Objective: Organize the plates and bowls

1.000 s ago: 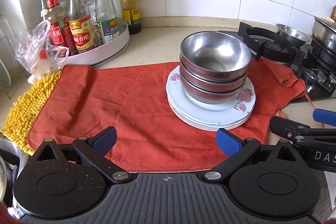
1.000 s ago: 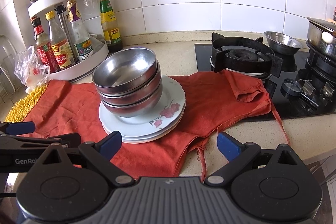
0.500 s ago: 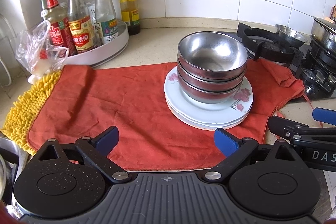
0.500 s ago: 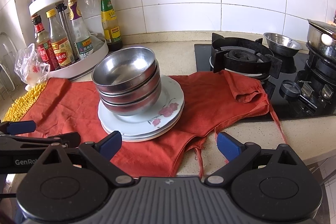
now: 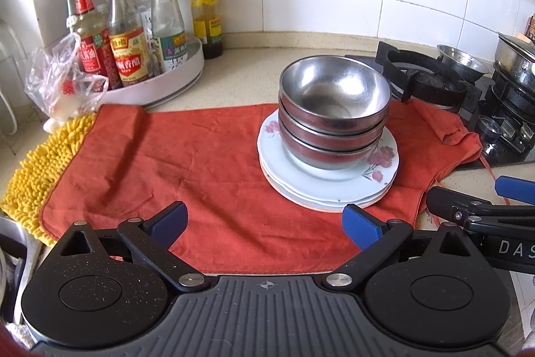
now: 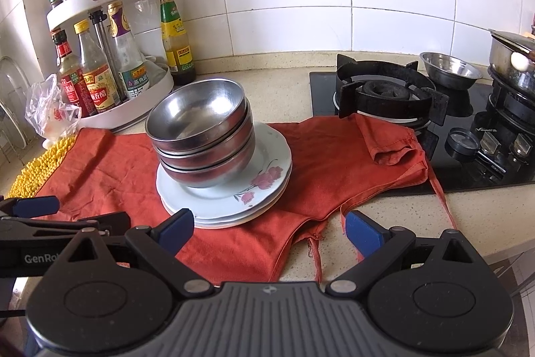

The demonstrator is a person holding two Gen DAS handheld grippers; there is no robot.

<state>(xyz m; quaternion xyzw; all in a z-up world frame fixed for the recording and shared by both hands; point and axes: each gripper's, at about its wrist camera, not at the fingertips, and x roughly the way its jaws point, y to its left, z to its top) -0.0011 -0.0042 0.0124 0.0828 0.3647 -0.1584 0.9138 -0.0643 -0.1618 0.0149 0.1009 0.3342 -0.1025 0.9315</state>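
Three shiny metal bowls [image 5: 334, 112] sit stacked on white flowered plates [image 5: 329, 176], mid-frame; looks done. Both tongs [image 5: 264, 223] [image 6: 269, 230] wide open, empty.

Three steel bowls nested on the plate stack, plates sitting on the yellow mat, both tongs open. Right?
Not quite. The plates sit on the red cloth, not the yellow mat, which lies at its left end; the left wrist view shows it. The steel bowls and both open tongs are as stated.

L gripper [image 5: 264, 223]: jaws spread wide, nothing between the blue pads [image 5: 169, 223], held level, pointing fwd. R gripper [image 6: 269, 228]: same, wide apart & empty. The two sit side by side, each one's fingers visible at the other's view edge.
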